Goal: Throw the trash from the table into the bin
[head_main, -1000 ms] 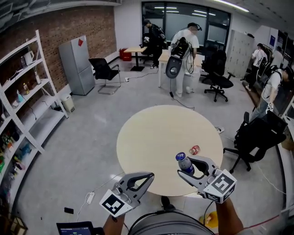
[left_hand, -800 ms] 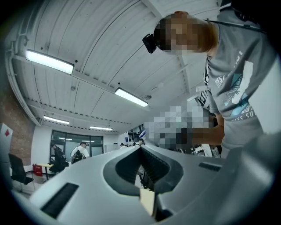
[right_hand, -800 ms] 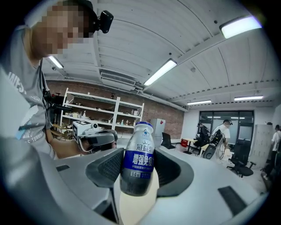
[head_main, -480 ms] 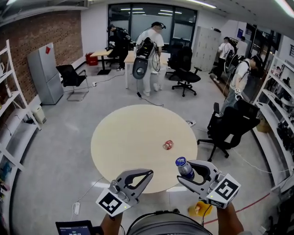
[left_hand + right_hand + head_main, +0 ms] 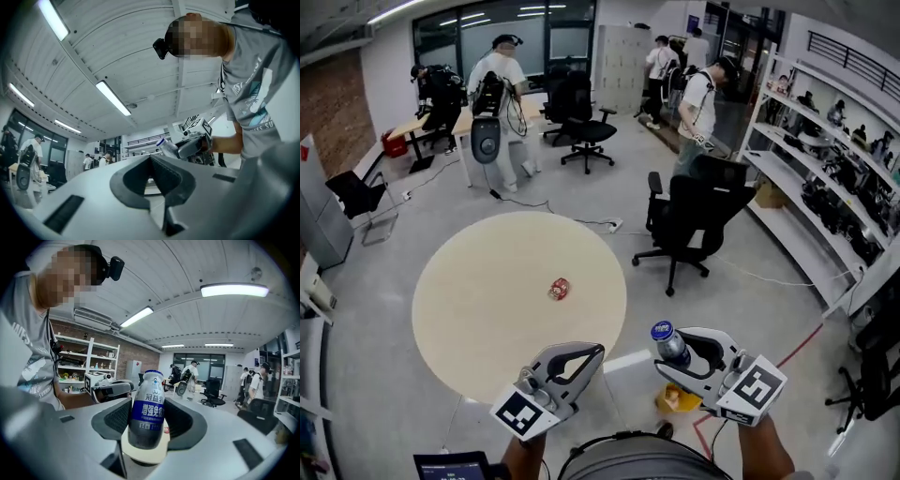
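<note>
The right hand-held gripper (image 5: 671, 349) is clamped on a small bottle (image 5: 667, 339) with a blue label. It holds the bottle over the floor, just off the near right edge of the round surface (image 5: 478, 319). The left hand-held gripper (image 5: 594, 351) has its jaws together with nothing between them, and it hangs at the surface's near edge. A crumpled red wrapper (image 5: 559, 289) lies on the surface toward its right side, apart from both.

A grey printed T-shirt (image 5: 253, 89) is worn (left gripper (image 5: 598, 350), right gripper (image 5: 672, 348) likewise grey).
</note>
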Motion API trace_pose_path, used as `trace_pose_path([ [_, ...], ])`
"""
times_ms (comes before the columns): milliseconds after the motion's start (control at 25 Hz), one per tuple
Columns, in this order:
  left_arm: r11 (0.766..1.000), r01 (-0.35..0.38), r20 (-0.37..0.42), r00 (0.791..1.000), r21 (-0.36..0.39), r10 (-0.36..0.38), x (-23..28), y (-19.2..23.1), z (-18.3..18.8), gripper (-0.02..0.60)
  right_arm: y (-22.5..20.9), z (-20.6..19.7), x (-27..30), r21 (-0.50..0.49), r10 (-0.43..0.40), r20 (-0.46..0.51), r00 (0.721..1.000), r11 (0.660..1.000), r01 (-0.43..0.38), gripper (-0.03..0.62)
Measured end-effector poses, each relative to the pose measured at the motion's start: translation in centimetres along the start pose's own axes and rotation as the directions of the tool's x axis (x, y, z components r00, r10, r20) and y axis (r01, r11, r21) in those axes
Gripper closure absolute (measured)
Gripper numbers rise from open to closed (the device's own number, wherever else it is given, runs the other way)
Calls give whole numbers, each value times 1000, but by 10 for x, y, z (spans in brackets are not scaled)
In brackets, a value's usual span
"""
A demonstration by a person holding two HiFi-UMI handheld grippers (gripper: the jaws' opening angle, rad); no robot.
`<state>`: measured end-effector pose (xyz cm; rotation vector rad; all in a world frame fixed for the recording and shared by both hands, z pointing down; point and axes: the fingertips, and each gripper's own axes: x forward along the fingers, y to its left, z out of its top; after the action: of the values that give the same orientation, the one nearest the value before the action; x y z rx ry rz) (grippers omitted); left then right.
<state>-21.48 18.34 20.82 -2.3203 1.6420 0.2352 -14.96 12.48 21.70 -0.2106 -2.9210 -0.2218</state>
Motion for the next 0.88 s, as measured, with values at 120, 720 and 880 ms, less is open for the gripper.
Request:
trace_pose_path([
  [120,997,68,-8,998,-40,-69,66,-23,-26,540,-47,-27,-53,37,-78,-9,997,996,78,367],
  [720,905,392,0,917,-165,-398,349,-142,-142,540,-223,-146,-268,177,-348,-107,931,915,362,367],
  [880,877,443,2,893,-187,-451,379,-160,-155,540,-238,-162,-295,200,-394,-120,911,889,411,367],
])
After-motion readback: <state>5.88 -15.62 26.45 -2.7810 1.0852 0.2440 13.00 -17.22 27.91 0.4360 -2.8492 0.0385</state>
